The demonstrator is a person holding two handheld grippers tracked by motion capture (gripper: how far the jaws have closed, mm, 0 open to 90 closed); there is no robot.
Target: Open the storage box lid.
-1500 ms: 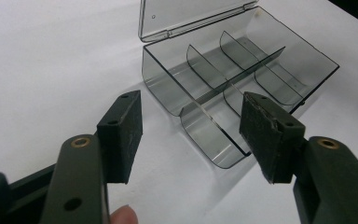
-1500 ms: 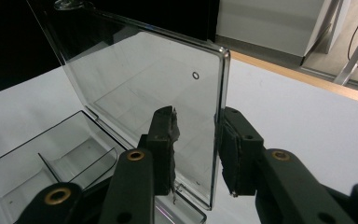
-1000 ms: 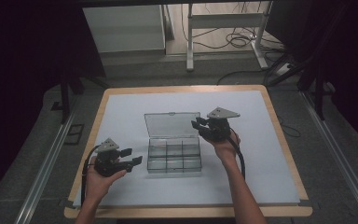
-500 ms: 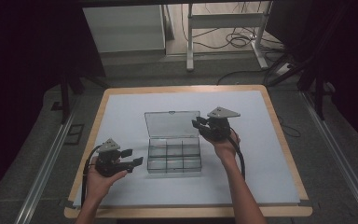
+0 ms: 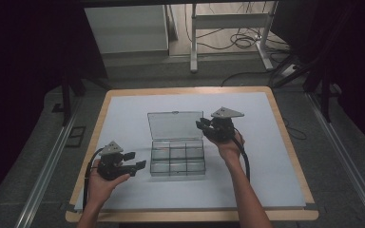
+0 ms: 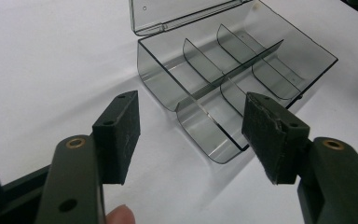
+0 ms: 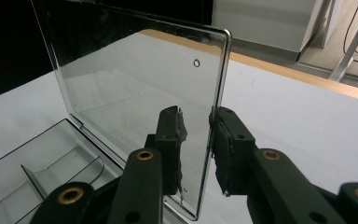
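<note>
Clear compartment box (image 5: 177, 158) at desk (image 5: 275, 156) centre. Right claw (image 7: 196, 149) straddling the raised lid (image 7: 135, 98) edge (a slight gap on one side) — propping it open; left claw (image 6: 191, 135) apart, empty, waiting near-left.

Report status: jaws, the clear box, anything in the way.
Left gripper open beside compartment box. Right gripper astride lid edge, small gap on one side. Nothing in the way.

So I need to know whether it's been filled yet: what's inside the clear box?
Nothing: the compartment box holds only its clear dividers, every visible compartment bare. In the left gripper view, the jaw tip covers part of one near compartment. The lid stands open.
</note>
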